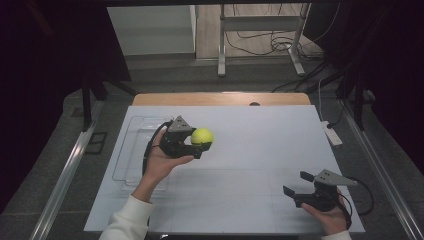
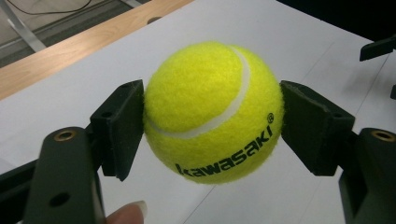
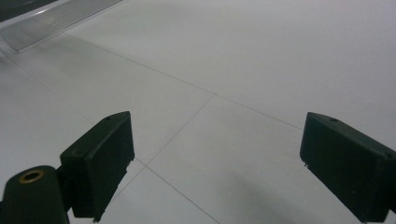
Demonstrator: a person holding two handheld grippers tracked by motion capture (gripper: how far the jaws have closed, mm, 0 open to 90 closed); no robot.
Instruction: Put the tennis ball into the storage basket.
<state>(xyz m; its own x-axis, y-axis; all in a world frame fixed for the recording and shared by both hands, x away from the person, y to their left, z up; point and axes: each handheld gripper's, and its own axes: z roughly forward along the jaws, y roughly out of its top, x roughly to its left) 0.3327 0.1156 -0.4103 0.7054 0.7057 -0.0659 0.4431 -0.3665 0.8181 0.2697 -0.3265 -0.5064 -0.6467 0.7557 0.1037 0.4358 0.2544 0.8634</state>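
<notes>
**Tennis ball clamped in your left gripper, above the white sheet**

- Item 1, tennis ball [image 2: 214, 112]: yellow-green felt, white seam, black "kawasaki" lettering along its lower side. In the high view the ball [image 1: 202, 136] sits left of the table's middle, raised off the surface, just beside the right edge of the clear tray.
- Item 2, your left gripper [image 1: 196, 145]: jaws closed on the ball, one black pad pressed against each side of it. Your left hand [image 1: 161, 159] holds the body from beneath, the sleeve white. In the left gripper view a fingertip [image 2: 128, 213] shows at the bottom edge.
- Item 3, your right gripper [image 1: 296, 183]: jaws spread wide with nothing between them, held low at the near right corner of the sheet, well apart from the ball. The right gripper view shows bare white surface between its pads.
- Item 4, clear tray [image 1: 131, 150]: transparent, shallow, lying at the left side of the sheet.
- Item 5, white sheet [image 1: 250, 150]: covers the table top; a strip of wooden table edge [image 1: 220, 98] shows at the far side.
</notes>
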